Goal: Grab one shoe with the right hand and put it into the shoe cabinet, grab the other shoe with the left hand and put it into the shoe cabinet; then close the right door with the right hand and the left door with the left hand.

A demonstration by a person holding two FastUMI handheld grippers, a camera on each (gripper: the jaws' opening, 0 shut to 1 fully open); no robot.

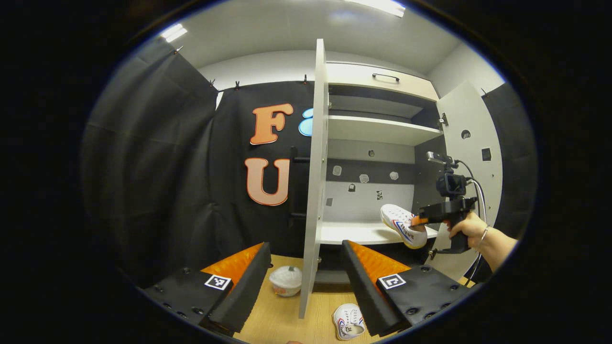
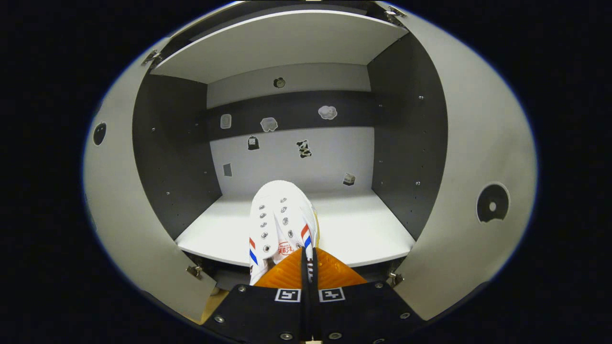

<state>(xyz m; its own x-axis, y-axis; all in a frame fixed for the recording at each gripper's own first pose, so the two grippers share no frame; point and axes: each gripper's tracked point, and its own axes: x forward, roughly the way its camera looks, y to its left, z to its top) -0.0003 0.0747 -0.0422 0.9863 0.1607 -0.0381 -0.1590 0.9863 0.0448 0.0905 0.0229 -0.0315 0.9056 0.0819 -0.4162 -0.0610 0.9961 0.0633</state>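
A white shoe (image 2: 279, 220) with red and blue stripes hangs from my right gripper (image 2: 308, 260), which is shut on its heel edge. Its toe points into the shoe cabinet, over the white lower shelf (image 2: 363, 229). In the left gripper view the same shoe (image 1: 401, 224) tilts over that shelf (image 1: 354, 233), held by the right gripper (image 1: 420, 220) in a person's hand. The other white shoe (image 1: 348, 321) lies on the wooden table in front of the cabinet. My left gripper (image 1: 306, 267) is open, well above the table, with the left door's edge between its fingers' line of sight.
Both cabinet doors stand open: the left door (image 1: 315, 172) edge-on, the right door (image 1: 471, 143) swung wide. A white lidded bowl (image 1: 286, 281) sits on the wooden table (image 1: 277, 325) near the left door. An upper shelf (image 1: 377, 130) spans the cabinet.
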